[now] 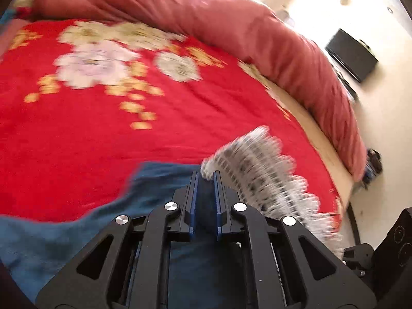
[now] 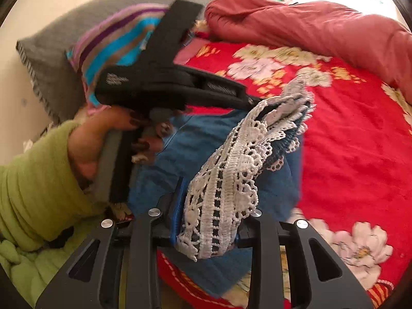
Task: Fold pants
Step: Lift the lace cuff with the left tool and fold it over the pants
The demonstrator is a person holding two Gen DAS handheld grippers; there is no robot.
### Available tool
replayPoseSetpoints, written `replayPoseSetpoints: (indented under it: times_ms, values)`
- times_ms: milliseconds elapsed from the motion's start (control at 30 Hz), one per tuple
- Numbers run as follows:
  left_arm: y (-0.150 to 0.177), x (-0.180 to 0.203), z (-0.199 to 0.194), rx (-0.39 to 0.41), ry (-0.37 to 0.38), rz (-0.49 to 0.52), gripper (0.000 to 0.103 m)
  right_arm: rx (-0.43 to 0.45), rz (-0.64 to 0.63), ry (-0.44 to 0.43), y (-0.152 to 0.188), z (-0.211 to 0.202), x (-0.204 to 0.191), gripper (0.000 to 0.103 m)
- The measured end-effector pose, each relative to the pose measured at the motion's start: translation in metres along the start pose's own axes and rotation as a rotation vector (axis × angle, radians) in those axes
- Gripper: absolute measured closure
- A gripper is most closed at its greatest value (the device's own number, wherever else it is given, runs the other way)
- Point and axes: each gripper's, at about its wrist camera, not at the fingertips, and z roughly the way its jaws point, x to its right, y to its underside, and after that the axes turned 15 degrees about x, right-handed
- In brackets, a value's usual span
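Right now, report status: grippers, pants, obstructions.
Left gripper shut on blue pants at the lace hem. Right gripper shut on the lace too. Pants lifted over red bedspread; nothing in the way.

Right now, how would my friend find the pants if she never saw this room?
Look for the big bed with the red flowered blanket. Near its front edge, both hand-held grippers, left and right, are shut on the pants, lifting one end. They are the only blue cloth on the bed, and their hem has a wide white lace trim that nothing else has.
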Motion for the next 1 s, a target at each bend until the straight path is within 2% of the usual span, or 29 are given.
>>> replayPoseSetpoints:
  times_ms: [167, 300, 333, 400, 500, 633, 767, 900, 1000]
  values:
    - [0.007, -0.046, -0.055, 0.114, -0.082, -0.08, 0.099, -0.056, -0.108, 0.007, 0.005, 0.027, -0.035, 0.075]
    - [0.014, -0.079, -0.083, 0.176, -0.063, -0.204, 0.099, -0.078, -0.201, 0.007, 0.007, 0.045, -0.064, 0.073]
    - [0.015, -0.083, -0.086, 0.184, -0.057, -0.223, 0.099, -0.084, -0.212, -0.008, 0.008, 0.048, -0.071, 0.071]
    - [0.017, -0.093, -0.09, 0.185, -0.052, -0.257, 0.089, -0.085, -0.22, -0.048, 0.009, 0.048, -0.081, 0.062]
    - [0.02, -0.096, -0.09, 0.182, -0.035, -0.28, 0.087, -0.064, -0.227, -0.1, 0.007, 0.035, -0.092, 0.054]
    - [0.022, -0.09, -0.088, 0.172, -0.015, -0.257, 0.081, -0.02, -0.182, -0.114, 0.001, 0.005, -0.08, 0.049]
    - [0.025, -0.081, -0.084, 0.157, 0.001, -0.243, 0.076, 0.038, -0.124, -0.072, -0.001, -0.023, -0.053, 0.046]
    - [0.028, -0.077, -0.076, 0.126, 0.016, -0.258, 0.073, 0.067, -0.051, -0.007, 0.001, -0.032, -0.021, 0.046]
    - [0.029, -0.074, -0.068, 0.096, -0.003, -0.249, 0.067, 0.036, -0.037, 0.037, 0.01, -0.025, -0.01, 0.046]
